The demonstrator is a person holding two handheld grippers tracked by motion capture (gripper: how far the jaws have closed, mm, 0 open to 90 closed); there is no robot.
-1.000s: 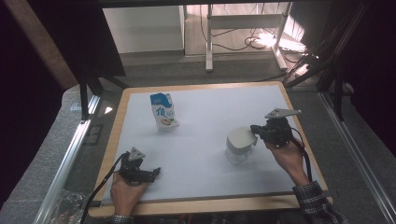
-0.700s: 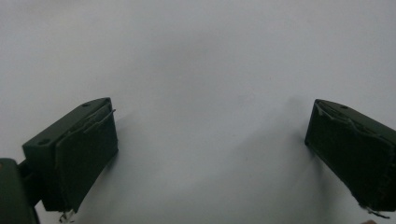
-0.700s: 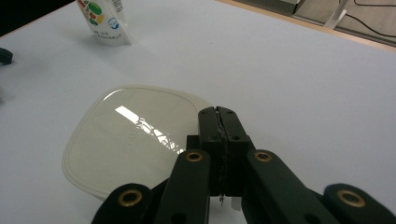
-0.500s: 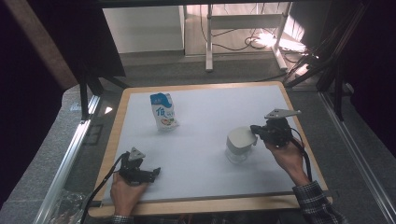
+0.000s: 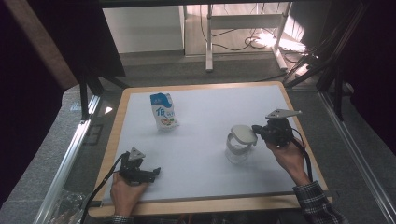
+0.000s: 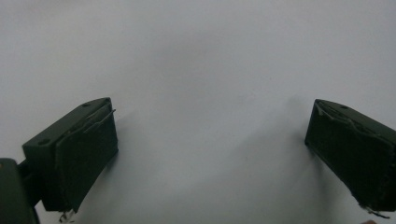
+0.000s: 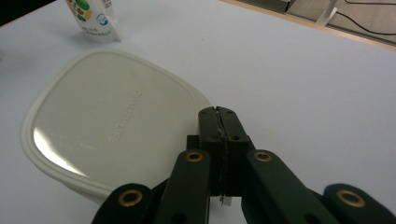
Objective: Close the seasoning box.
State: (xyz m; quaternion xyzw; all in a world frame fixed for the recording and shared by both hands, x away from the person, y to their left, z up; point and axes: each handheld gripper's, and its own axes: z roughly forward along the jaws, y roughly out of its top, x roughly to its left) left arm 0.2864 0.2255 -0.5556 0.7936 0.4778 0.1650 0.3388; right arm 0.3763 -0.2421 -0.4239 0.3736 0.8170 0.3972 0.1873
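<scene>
On the right of the table, the right gripper (image 7: 219, 112) pinches the rim of the white lid (image 7: 107, 126) on the clear container (image 5: 237, 150), apparently to lift it, while the left gripper (image 6: 210, 154) rests wide open near left.

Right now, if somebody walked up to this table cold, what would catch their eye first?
Probably the clear container with the cream lid on the right half of the white table, where the right claw is shut at the lid's edge. Next, the blue and white carton standing alone toward the far left. The left claw rests open on bare table near the front edge, with nothing between its jaws.
</scene>
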